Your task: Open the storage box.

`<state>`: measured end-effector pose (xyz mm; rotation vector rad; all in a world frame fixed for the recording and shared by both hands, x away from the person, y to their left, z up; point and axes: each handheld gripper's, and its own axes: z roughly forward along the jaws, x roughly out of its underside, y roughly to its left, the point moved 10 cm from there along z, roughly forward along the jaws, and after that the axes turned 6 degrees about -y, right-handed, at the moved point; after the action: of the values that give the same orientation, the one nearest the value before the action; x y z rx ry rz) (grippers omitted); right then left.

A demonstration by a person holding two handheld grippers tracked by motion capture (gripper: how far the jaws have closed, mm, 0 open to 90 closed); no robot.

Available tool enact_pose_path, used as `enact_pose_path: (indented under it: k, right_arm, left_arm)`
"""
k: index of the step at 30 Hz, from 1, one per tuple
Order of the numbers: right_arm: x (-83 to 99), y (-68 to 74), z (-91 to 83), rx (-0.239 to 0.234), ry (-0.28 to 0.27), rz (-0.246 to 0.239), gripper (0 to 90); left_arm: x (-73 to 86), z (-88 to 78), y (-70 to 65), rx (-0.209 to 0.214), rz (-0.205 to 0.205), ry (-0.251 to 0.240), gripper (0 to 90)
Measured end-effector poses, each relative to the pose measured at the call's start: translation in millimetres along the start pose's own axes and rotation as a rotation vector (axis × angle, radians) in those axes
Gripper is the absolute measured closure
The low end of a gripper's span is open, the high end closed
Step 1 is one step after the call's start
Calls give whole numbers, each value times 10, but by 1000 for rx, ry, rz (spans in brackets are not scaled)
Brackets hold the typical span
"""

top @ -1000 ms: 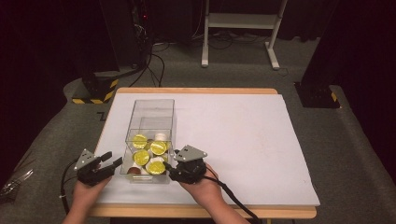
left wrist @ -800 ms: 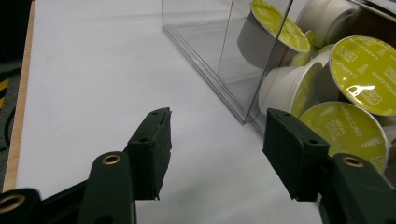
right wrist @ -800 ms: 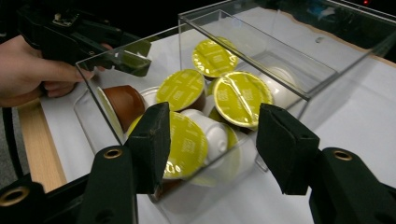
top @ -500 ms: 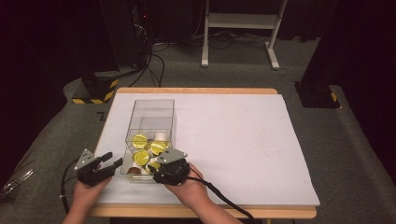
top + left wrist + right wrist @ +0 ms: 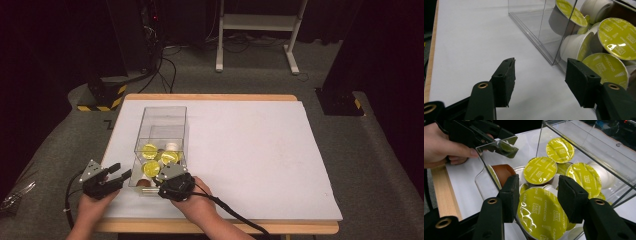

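The right gripper [image 5: 159, 176] is in over the near end of the clear plastic box [image 5: 161, 120] now, and its jaws have just been closing, with a green-lidded coffee capsule [image 5: 541, 213] sitting right between them. In the right gripper view the pads flank that capsule's rim on both sides, about half open; whether they already press on it cannot be told, so this looks like a grasp being made rather than one finished. That capsule lies at the near end of the box, on top of the pile, with more green-lidded capsules [image 5: 149, 150] just beyond it and a brown capsule [image 5: 502, 173] beside it, against the box's near wall.

Set against the frame a second ago, the right gripper has slid across from just outside the box's near right corner to above the near end, and its jaws stand narrower than they did. The capsules deeper in the box lie as they did.

The left gripper [image 5: 120, 172] stays put just outside the box's near left corner, on the white worktop [image 5: 260, 150]. Its jaws stand well apart with nothing between them; the left gripper view shows one pad [image 5: 504, 81] over bare worktop and the other in front of the box's corner.
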<state>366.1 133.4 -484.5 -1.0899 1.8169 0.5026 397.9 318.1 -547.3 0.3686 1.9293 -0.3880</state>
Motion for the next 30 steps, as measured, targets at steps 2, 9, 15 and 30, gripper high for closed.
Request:
enact_pose_path:
  k: [2,9,15,30]
  right_arm:
    - [4,-5,-1,2,3,-1,533]
    - [-11,-65,-62,24,-5,-1,562]
    - [-17,-143,-136,33,-31,26,608]
    - [87,-175,-261,28,-57,76,620]
  left_arm:
    - [1,0,0,1,1,1,414]
    - [3,0,-5,3,-3,2,414]
    - [6,1,-8,1,-2,4,414]
    - [9,9,-18,2,2,6,414]
